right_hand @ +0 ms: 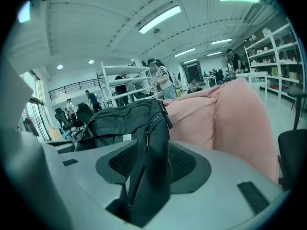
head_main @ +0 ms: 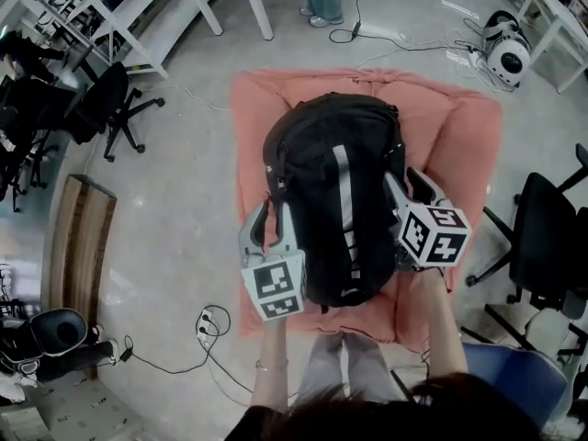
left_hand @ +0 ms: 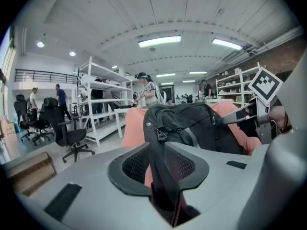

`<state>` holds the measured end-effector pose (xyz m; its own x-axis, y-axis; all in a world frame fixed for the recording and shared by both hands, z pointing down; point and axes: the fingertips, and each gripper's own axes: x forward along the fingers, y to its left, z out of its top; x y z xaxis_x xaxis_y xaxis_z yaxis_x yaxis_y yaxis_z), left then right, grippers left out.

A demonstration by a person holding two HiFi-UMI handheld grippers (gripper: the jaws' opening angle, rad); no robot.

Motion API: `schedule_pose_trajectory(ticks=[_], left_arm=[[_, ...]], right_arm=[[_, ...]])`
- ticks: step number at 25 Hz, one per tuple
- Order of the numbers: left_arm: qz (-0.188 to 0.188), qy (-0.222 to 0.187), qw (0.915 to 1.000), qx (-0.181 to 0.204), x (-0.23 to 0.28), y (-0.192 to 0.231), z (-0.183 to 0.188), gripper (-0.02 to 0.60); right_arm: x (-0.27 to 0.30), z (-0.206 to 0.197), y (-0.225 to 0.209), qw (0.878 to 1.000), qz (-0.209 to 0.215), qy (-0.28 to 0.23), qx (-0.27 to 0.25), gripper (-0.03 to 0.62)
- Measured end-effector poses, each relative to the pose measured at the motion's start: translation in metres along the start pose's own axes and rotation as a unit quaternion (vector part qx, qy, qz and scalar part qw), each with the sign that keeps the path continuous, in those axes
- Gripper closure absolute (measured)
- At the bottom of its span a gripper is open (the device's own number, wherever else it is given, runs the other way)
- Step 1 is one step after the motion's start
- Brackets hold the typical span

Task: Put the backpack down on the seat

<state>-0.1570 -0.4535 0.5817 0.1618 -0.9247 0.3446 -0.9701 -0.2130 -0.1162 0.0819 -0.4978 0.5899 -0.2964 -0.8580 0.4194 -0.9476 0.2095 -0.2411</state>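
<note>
Head view: backpack (head_main: 335,209) lies flat on pink seat (head_main: 469,136), between both grippers. L gripper (left_hand: 160,163) narrow, clamped on black strap (left_hand: 154,138). R gripper (right_hand: 156,163) wide, side panel (right_hand: 153,128) loose betw. jaws. Backpack prob. soft, floppy, some weight; grab straps, not slack fabric.

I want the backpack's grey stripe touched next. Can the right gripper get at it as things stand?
Probably yes. The grey stripe lies bare on top of the backpack, and the right gripper sits just beside it, though backpack fabric stands between its jaws.
</note>
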Motion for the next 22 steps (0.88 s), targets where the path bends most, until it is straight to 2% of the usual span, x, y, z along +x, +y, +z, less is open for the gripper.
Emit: schedule_pose_trajectory(ticks=[3, 6, 8, 13, 17, 19, 22], left_arm=[[-0.011, 0.002, 0.9998, 0.015, -0.019, -0.007, 0.01, 0.548], [-0.026, 0.001, 0.9995, 0.017, -0.035, -0.016, 0.021, 0.562], [-0.036, -0.002, 0.9992, 0.015, -0.047, -0.02, 0.029, 0.566], [-0.063, -0.012, 0.9978, 0.013, -0.084, -0.031, 0.048, 0.568], [-0.082, -0.023, 0.9964, -0.007, -0.115, -0.036, 0.062, 0.568], [-0.085, -0.035, 0.9956, -0.019, -0.131, -0.033, 0.072, 0.568], [-0.089, -0.057, 0.9943, -0.014, -0.156, -0.028, 0.091, 0.568]], right_arm=[[-0.022, 0.006, 0.012, 1.0, -0.002, 0.004, -0.026, 0.455], [-0.04, 0.009, 0.026, 0.999, 0.006, 0.003, -0.033, 0.529], [-0.052, 0.012, 0.038, 0.999, 0.012, 0.004, -0.044, 0.555], [-0.086, 0.022, 0.064, 0.998, 0.036, -0.002, -0.048, 0.58], [-0.119, 0.035, 0.081, 0.996, 0.078, -0.016, -0.042, 0.58], [-0.138, 0.045, 0.088, 0.994, 0.1, -0.035, -0.035, 0.58], [-0.166, 0.064, 0.097, 0.989, 0.117, -0.076, -0.05, 0.58]])
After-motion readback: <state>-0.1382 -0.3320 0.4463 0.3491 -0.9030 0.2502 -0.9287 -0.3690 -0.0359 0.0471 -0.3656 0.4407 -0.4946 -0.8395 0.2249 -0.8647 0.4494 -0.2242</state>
